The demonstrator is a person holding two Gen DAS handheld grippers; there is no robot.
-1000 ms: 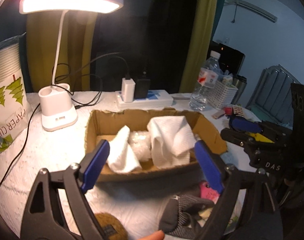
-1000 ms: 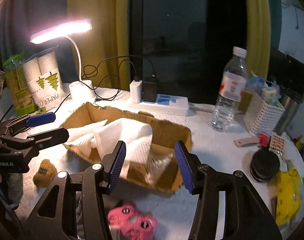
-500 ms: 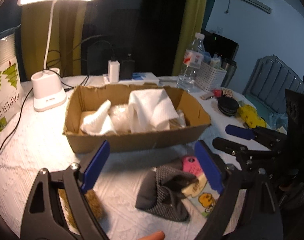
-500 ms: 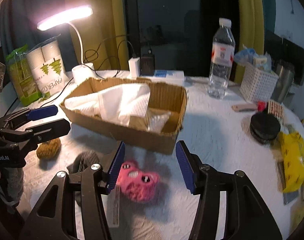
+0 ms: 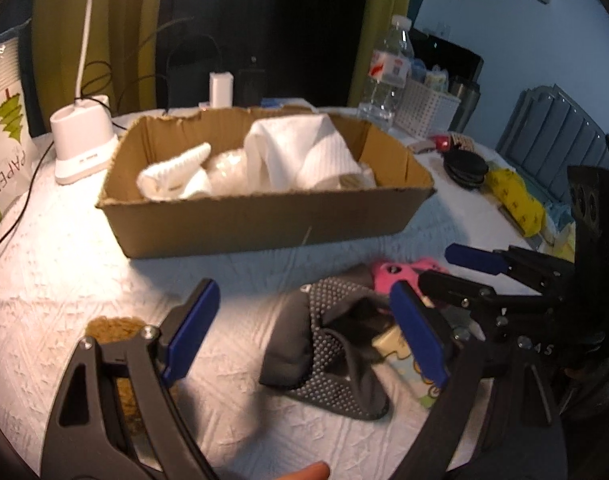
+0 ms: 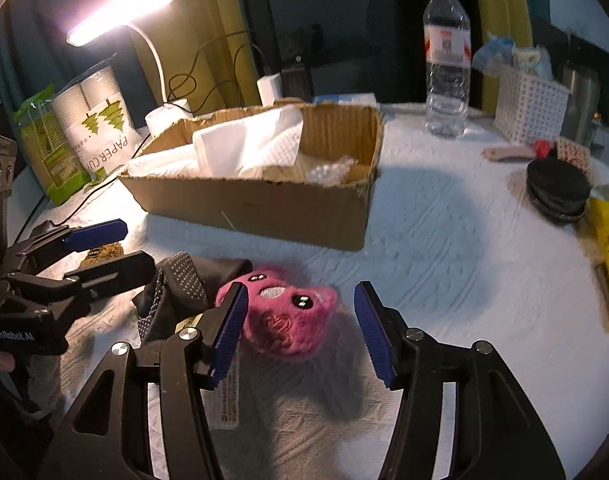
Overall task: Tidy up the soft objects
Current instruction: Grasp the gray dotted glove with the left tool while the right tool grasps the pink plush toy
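1. We can read "PAPER CU" on the white bag of paper cups (image 6: 98, 136), with green trees printed above the words. A green packet (image 6: 44, 148) stands just beside it.
2. On the side of our left tongs (image 5: 304, 336) we read "GenRobot.AI" in the right camera's view.
3. Our left tongs are wide apart and hold nothing. They hang over the gray dotted sock (image 5: 328, 352), which lies crumpled on the white table cover (image 6: 444, 248).
4. Our right tongs (image 6: 300, 328) are wide apart too and hold nothing. The pink fluffy toy (image 6: 284, 316) lies between the blue pads (image 6: 228, 328), close to the left one.
5. The pink toy lies with its long side running left to right. Its eyes face up.
6. A white tag with tiny writing (image 6: 228, 396) lies by the toy. We cannot read it.
7. The cardboard box (image 5: 264, 216) sits behind the toy and sock, with white cloths (image 5: 300, 156) inside.
8. A water bottle (image 6: 446, 60) has a red and white label, too blurry to read.
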